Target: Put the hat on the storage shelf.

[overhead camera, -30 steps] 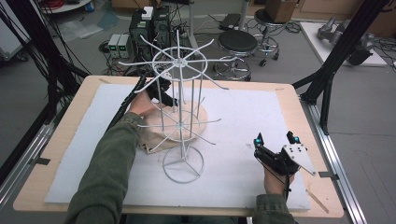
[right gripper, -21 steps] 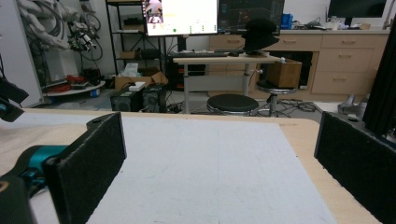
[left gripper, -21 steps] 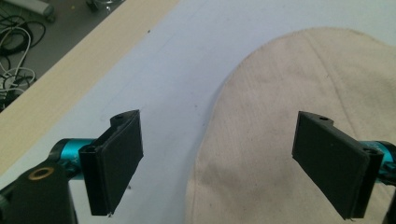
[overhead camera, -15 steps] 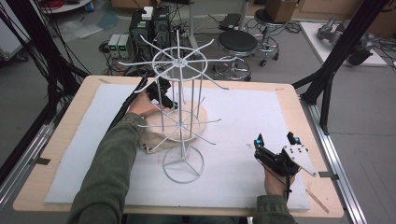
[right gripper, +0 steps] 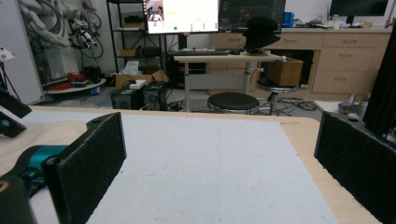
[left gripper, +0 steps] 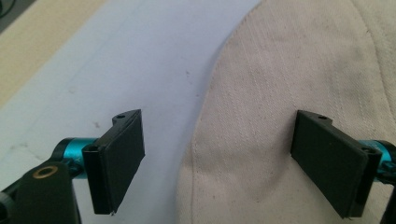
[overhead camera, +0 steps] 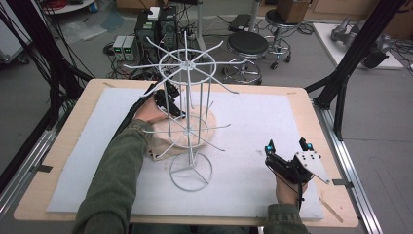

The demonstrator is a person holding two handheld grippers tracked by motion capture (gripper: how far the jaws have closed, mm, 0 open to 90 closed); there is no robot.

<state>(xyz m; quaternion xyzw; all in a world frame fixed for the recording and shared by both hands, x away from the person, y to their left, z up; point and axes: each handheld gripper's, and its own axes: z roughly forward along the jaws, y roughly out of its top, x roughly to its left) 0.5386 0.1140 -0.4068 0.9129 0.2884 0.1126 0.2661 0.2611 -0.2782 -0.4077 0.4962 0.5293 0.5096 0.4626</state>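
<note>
- Your left gripper (left gripper: 219, 163) hangs wide open over the beige cap's (left gripper: 299, 84) edge, gripping nothing.
- The cap lies on the white mat (overhead camera: 253, 126), behind the wire rack (overhead camera: 187, 122).
- Your right gripper (overhead camera: 287, 145) is open and empty.

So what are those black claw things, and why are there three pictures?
A person holds a claw tool in each hand. One picture comes from a camera above the table; the other two come from small cameras riding on each claw. On the table lie a white mat, a beige hat and a white wire rack standing over it. The left claw is open above the hat's edge, one jaw over the hat, one over the mat. The right claw is open too, near the table's corner. Neither holds anything.
</note>
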